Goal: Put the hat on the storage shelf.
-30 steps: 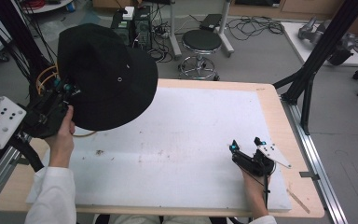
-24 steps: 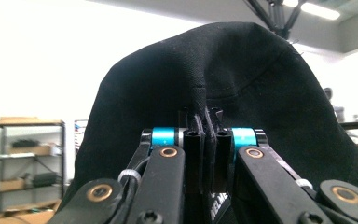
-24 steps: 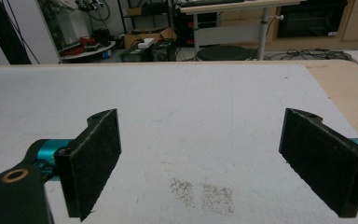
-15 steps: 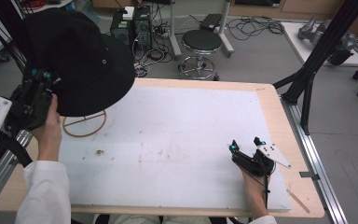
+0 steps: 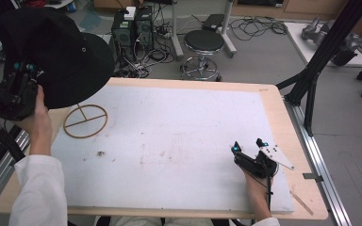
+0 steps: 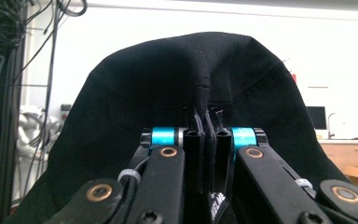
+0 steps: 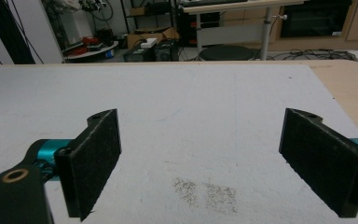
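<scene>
Fingers [image 6: 193,154] pinching black hat [image 6: 196,93] brim, hat's lower edge cut off

Black hat [image 6: 196,84], brim fold pinched in closed left tool [image 6: 208,135]

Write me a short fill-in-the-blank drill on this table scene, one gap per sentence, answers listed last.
1. The left gripper is clamped on a black ____.
2. The right gripper rests low over the white mat with its jaws ____.
3. The wooden ring lies near the table's far-____ corner.

Missing words: hat; open; left
</scene>
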A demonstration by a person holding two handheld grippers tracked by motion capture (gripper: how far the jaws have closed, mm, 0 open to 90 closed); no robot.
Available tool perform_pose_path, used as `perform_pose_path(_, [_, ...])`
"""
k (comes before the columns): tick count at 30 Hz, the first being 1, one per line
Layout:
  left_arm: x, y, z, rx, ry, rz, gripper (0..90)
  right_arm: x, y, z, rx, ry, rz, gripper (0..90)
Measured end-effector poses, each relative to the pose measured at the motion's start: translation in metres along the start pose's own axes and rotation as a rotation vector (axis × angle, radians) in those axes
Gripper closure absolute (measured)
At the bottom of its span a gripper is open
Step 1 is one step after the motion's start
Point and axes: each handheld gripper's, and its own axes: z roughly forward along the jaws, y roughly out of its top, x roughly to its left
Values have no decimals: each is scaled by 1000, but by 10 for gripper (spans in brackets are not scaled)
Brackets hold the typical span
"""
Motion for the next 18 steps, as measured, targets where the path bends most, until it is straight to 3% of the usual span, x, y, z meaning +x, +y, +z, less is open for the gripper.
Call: perform_pose_path(18, [12,-30,8,133,10,-10,871,1,0,-1,2,0,-7,120])
